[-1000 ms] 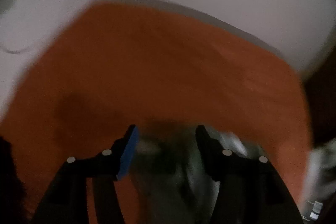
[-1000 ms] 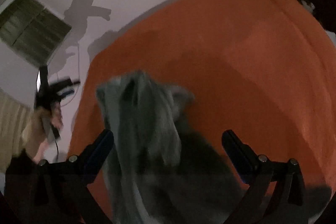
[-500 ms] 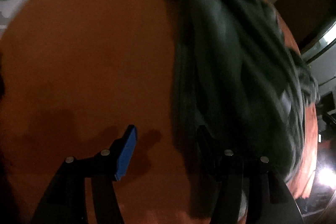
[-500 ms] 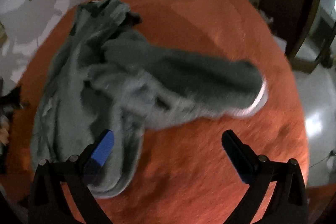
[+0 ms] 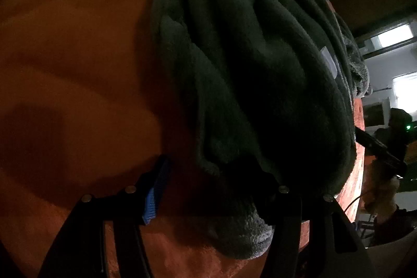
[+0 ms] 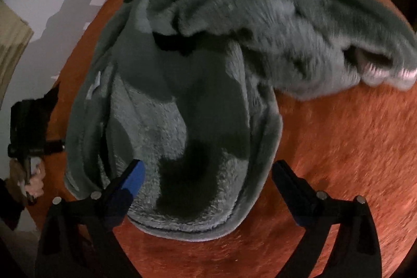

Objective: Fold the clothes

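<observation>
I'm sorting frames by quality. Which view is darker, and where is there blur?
Left wrist view: much darker, the green fleece garment nearly black against the orange blanket. Right wrist view: brighter, the garment's sleeve motion-smeared, shadows of the right gripper on the fleece.

No text, brand or number can be read; the garment's [image 6: 182, 100] small pale tag [image 5: 329, 61] looks blank.

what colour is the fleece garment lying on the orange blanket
Grey-green fleece garment, clearest in the right wrist view.
</observation>
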The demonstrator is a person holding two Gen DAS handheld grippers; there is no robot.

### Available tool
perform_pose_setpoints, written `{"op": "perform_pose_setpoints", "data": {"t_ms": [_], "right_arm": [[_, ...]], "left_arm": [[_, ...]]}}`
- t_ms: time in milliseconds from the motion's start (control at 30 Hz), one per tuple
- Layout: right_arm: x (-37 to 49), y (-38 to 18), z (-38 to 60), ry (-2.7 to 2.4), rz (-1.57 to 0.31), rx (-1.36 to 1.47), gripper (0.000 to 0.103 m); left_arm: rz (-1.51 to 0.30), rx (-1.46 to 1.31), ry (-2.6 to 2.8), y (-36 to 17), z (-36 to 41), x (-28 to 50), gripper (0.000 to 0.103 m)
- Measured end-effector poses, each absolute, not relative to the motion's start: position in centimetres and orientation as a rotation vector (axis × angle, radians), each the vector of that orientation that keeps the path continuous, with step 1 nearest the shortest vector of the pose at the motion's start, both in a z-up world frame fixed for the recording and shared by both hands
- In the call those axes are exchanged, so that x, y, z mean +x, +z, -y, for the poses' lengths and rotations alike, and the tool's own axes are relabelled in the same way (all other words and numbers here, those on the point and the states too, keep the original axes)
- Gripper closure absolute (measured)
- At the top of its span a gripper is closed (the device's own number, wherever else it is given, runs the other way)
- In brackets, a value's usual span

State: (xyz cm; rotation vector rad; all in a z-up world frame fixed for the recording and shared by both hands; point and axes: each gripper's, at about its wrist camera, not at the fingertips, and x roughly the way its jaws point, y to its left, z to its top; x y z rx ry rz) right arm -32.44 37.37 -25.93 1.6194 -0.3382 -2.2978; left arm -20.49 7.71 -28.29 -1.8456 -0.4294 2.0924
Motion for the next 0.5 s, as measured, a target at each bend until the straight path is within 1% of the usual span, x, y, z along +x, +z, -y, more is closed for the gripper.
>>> {"op": "perform_pose_setpoints", "data": {"t_ms": [100, 133, 233, 267, 300, 333, 367, 400, 433, 500], "right_arm": [[-32.7, -26.6, -38.2, -2.306, 0.389, 1.645, 0.005], [-32.8, -26.8, -38.7, -2.307, 0.423, 1.654, 0.005], [-33.1, -27.5, -40.4, -2.290, 0.594, 1.661, 0.005], [-33.1, -27.8, -40.9, -2.279, 0.658, 1.656, 0.005], [-33.2, -28.0, -41.5, -2.265, 0.726, 1.647, 0.008], [-33.3, -28.2, -42.0, -2.250, 0.796, 1.637, 0.015], [-33.5, -28.4, -42.5, -2.235, 0.846, 1.634, 0.020], [-33.6, -28.7, -42.9, -2.221, 0.887, 1.634, 0.029], [-33.7, -29.0, -43.2, -2.206, 0.928, 1.634, 0.033], [-34.0, -29.6, -44.0, -2.174, 1.010, 1.633, 0.038]], "left_arm": [[0.503, -1.862, 2.058, -28.6, -7.8, -20.1, 0.043], [0.555, -1.859, 2.024, -28.8, -7.9, -19.9, 0.043], [0.653, -1.857, 1.949, -29.5, -8.5, -19.5, 0.043], [0.659, -1.853, 1.953, -29.6, -8.6, -19.4, 0.046], [0.656, -1.844, 1.979, -29.6, -8.9, -19.2, 0.055], [0.652, -1.836, 2.004, -29.6, -9.2, -19.0, 0.090], [0.651, -1.834, 2.025, -29.5, -9.4, -19.0, 0.095], [0.670, -1.824, 2.059, -29.3, -9.4, -18.8, 0.095], [0.700, -1.809, 2.106, -28.8, -9.2, -18.6, 0.095], [0.717, -1.780, 2.222, -27.4, -8.1, -18.4, 0.096]]}}
